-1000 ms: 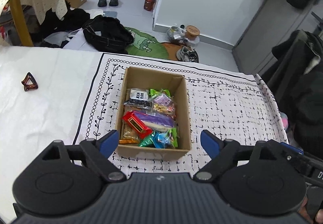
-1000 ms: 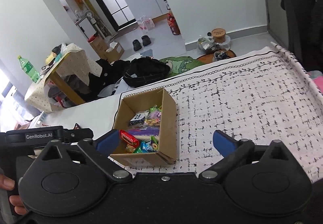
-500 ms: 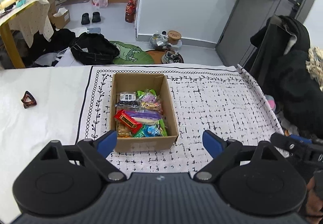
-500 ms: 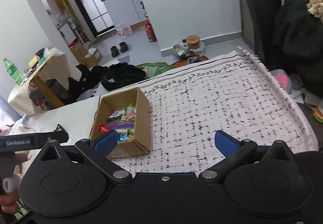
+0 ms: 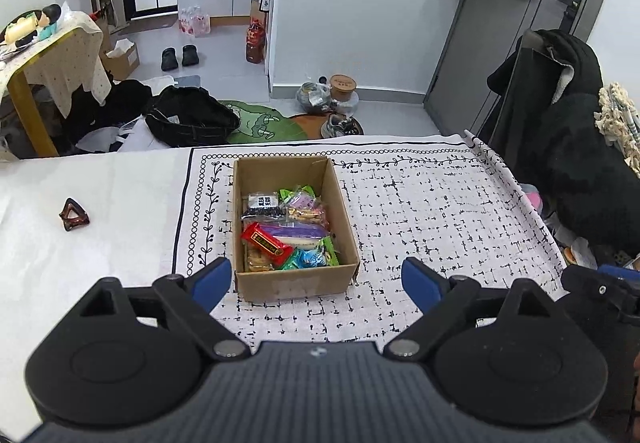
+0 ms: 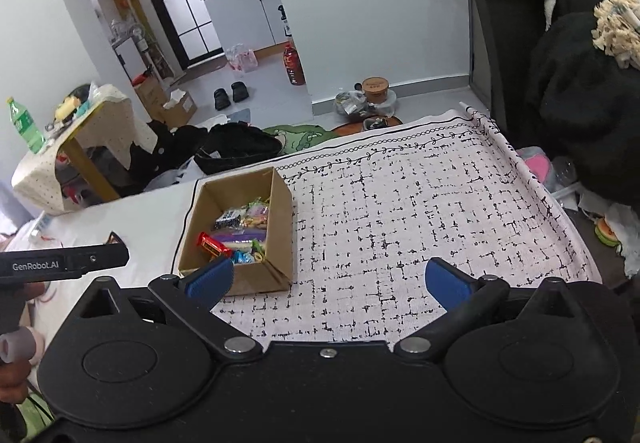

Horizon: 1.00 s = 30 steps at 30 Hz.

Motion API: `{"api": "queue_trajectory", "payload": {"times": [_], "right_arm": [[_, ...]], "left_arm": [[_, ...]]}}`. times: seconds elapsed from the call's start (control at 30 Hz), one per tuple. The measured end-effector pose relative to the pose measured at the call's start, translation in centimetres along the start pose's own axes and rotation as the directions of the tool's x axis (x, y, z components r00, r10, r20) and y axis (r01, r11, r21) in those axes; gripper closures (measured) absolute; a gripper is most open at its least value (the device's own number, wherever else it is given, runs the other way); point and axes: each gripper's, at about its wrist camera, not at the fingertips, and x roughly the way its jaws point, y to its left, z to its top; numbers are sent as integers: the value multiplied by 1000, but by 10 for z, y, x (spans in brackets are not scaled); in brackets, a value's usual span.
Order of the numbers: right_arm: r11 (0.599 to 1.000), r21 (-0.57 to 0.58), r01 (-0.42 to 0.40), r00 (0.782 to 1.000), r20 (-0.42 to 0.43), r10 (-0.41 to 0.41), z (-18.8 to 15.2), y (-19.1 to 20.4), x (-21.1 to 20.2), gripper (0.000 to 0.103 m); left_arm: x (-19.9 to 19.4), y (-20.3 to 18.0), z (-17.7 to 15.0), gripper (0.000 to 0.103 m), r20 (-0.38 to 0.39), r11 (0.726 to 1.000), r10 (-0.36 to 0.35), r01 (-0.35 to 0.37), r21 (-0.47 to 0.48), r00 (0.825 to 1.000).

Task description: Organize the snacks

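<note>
An open cardboard box [image 5: 344, 211] stands on the black-and-white patterned cloth [image 5: 432, 211]. It holds several wrapped snacks, among them a red bar [image 5: 266, 240], a purple pack [image 5: 296, 232] and a black-and-white packet [image 5: 262, 202]. My left gripper [image 5: 316, 281] is open and empty, held above the table's near edge in front of the box. My right gripper [image 6: 326, 277] is open and empty, to the right of the box [image 6: 280, 211]. The red bar [image 6: 214, 244] shows there too.
A small brown triangular clip [image 5: 74, 215] lies on the plain white cloth at the left. Beyond the table's far edge the floor holds a black bag [image 5: 188, 117], shoes and jars. A dark coat on a chair [image 5: 560, 115] stands at the right.
Both grippers have pulled back and risen away from the box, which now looks smaller and farther off. Both stay open and empty.
</note>
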Motion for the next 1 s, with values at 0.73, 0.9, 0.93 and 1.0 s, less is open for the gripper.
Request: {"api": "queue_trajectory", "payload": {"times": [0.73,0.9,0.93,1.0], "right_arm": [[1000,-17,20,999,-44,-21,-6,1,10,0],[1000,-20,13,999,-41,-14,-5,2,9,0],[1000,-21,9,999,-38,-10,-4,2,8,0],[1000,-26,4,999,-32,-5,-4,2,6,0]], "left_arm": [[-2,1,-10,12,-29,999,31,-30,28,999],[-2,0,-9,12,-30,999,28,-27,27,999],[-1,0,-8,12,-29,999,28,-27,26,999],[-2,-1,-7,12,-27,999,29,-28,25,999]]}}
